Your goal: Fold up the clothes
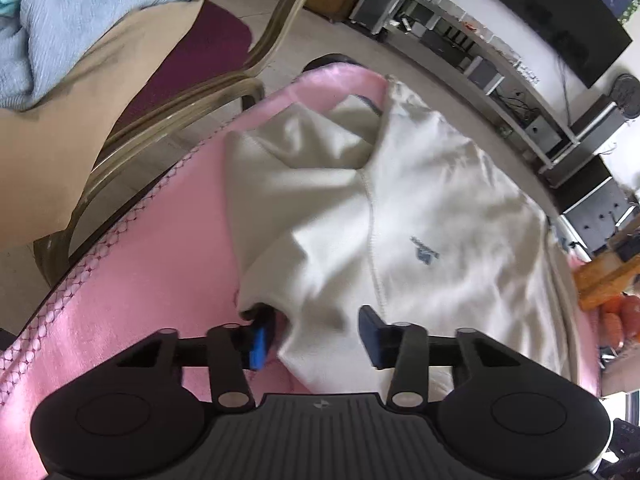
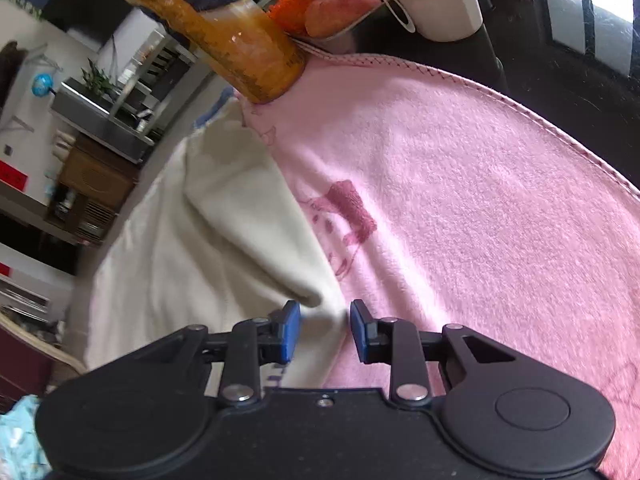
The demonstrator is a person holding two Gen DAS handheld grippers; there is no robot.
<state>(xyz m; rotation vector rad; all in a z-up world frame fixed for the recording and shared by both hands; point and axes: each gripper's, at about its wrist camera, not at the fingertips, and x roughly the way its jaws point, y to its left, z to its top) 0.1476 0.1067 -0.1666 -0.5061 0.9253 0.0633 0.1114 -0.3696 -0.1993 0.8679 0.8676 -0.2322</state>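
A cream-white garment (image 1: 420,208) with a small blue logo lies rumpled on a pink blanket (image 1: 152,280). My left gripper (image 1: 314,338) is open over the garment's near edge, and a fold of the cloth lies between its blue pads without being pinched. In the right wrist view the same garment (image 2: 208,232) lies to the left on the pink blanket (image 2: 480,200). My right gripper (image 2: 325,332) is open at the garment's near corner, with the cloth's edge lying between the pads.
A chair with a gold frame (image 1: 224,92) holds a beige cloth and a blue knit garment (image 1: 80,32) at the left. An orange-filled jar (image 2: 224,36) and orange-red items stand at the blanket's far edge. A media shelf (image 1: 500,80) runs behind.
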